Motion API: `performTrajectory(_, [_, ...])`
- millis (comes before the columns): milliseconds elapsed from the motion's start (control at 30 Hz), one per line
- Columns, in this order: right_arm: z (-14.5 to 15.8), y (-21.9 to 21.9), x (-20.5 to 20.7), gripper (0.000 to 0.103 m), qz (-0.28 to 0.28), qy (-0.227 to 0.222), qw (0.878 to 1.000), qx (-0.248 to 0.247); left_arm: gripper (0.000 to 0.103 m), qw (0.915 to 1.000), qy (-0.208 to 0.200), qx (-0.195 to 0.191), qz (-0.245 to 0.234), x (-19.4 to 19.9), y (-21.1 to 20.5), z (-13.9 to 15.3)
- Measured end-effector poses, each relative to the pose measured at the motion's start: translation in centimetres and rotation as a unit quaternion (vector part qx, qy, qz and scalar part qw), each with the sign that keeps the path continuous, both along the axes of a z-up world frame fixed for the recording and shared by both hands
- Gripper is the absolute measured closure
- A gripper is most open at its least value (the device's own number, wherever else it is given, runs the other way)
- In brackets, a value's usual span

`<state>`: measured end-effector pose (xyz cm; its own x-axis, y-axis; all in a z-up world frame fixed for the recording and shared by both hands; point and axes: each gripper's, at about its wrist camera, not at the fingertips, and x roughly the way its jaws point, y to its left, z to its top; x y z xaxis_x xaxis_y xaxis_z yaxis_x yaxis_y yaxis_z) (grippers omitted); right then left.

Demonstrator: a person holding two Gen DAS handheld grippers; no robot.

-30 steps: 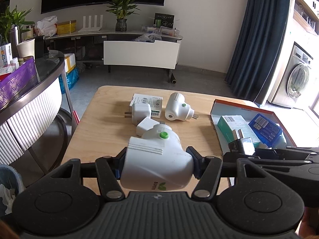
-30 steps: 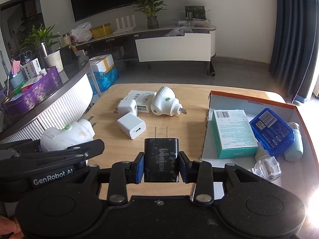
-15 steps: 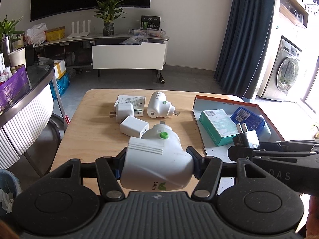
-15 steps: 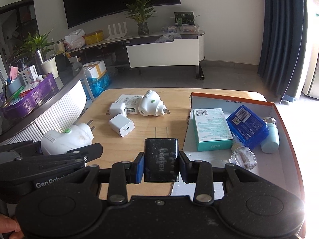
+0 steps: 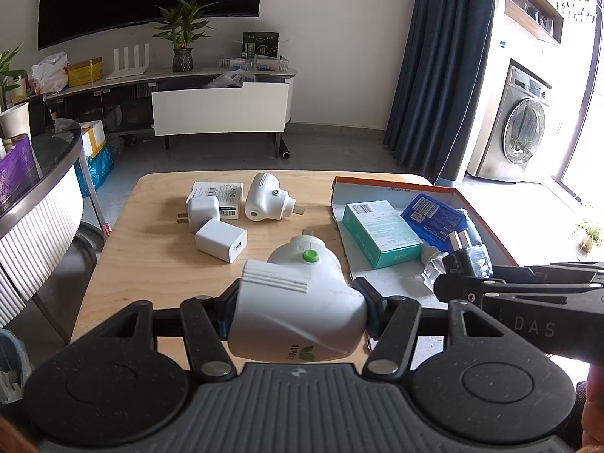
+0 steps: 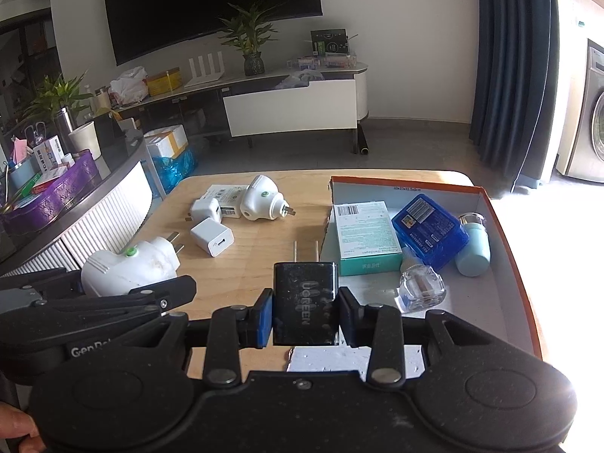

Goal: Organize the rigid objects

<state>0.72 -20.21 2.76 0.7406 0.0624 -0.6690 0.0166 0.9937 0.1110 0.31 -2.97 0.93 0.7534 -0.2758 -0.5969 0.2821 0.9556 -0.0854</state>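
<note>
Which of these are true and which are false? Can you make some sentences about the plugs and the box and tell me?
1. The left gripper holds a white plug. True.
2. The right gripper is empty. False: it grips a black charger.
3. The box holds a blue pack. True.
4. The teal carton lies on the bare table. False: it lies inside the box.
5. A small white cube charger lies on the table. True.

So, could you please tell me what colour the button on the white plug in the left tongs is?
Green; the button shows best in the left wrist view.
</note>
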Motion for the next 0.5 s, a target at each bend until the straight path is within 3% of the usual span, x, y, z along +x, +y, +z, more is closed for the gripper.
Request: performTrajectory(500, [0.9,-1.3,-2.3,0.059,-0.021,-0.014,1.000,-0.001,0.041,0.9997,-0.008,0.003,-0.024,-1.6,-1.8,0.5])
